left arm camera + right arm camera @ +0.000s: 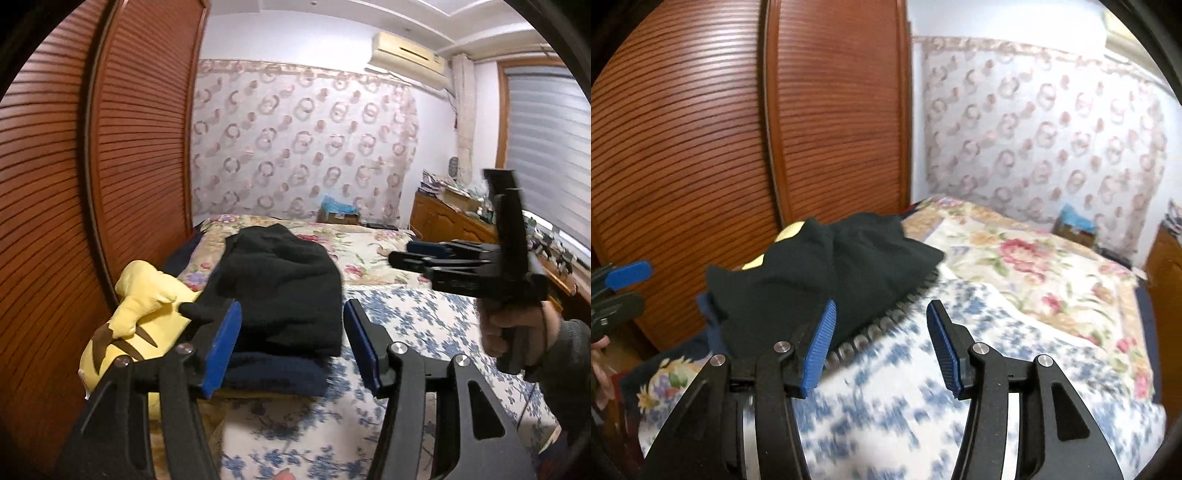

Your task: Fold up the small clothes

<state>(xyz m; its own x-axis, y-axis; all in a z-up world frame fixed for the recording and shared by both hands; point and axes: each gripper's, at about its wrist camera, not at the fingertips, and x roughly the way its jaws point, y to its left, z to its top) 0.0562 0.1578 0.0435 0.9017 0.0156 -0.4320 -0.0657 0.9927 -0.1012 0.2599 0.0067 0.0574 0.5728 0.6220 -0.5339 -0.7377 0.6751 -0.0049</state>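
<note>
From the left wrist camera, the left gripper (291, 345) has its blue pads spread wide, with nothing between them. Just past it a black folded cloth (284, 291) lies on a dark blue cloth (273, 376), and both sit on the bed (424, 325) with the blue flower sheet. A yellow plush toy (144, 314) lies beside the black cloth, near the brown closet door (110, 147). The right gripper (402, 258) is up in the air to the right, held by a hand (517, 328); I cannot tell from here how it stands. From the right wrist camera, the right gripper (881, 347) is spread wide and holds nothing. The black cloth (812, 280) lies just ahead on the bed (1015, 332), and the left gripper (618, 291) peeks in at the left edge.
</note>
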